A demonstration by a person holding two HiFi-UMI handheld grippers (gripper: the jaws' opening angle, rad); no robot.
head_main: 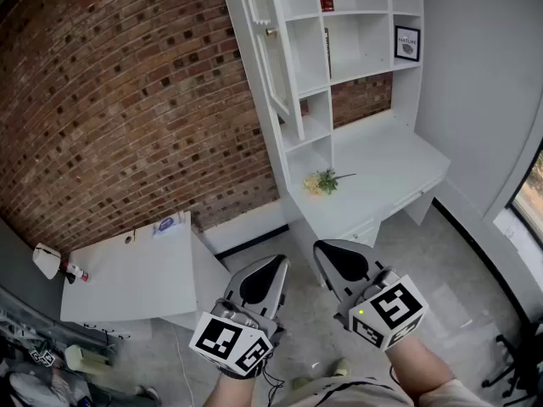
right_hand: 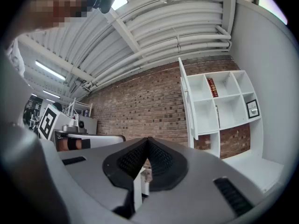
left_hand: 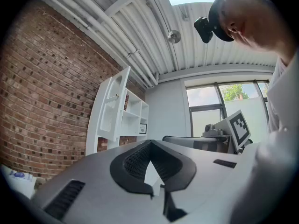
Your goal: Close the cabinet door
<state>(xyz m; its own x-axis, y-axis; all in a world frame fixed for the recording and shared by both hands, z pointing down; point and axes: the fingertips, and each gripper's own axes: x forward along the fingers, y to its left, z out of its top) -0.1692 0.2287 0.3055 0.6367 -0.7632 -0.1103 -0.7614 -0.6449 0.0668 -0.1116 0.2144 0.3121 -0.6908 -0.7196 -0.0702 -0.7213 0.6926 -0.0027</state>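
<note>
A tall white cabinet (head_main: 356,24) stands against a brick wall (head_main: 127,100), seen steeply from above. The cabinet door (head_main: 273,53) hangs at the cabinet's upper left edge and is swung well out into the room, so the shelf compartments behind it are uncovered. A small knob (head_main: 271,32) shows on the door. Below the shelves a white desk (head_main: 399,164) juts out, with a bunch of flowers (head_main: 322,181) near its left edge.

The task looks unstarted: both grippers are low in the head view and well apart from the door, which sits high above them. Several things could go wrong from here:

- **Slipping:** pointed, closed tips pressed on a smooth panel may skid off its face, most likely near the free edge.
- **Weak push:** a push close to the hinged edge would turn the door very little.
- **Wrong face:** a push on the wrong side would swing the door wider.
- **Slamming:** a hard shove could bang the door shut and shake the framed picture (head_main: 407,43) on the cabinet's right-hand shelf.
- **Clipping the desk:** an arm reaching upward might clip the desk's front edge or the flowers.

The left gripper (head_main: 277,261) has its jaws pressed together with nothing between them. The right gripper (head_main: 324,248) is the same — tips meeting, empty. Neither touches the door, the cabinet or anything else, and both point roughly level toward the cabinet.
</note>
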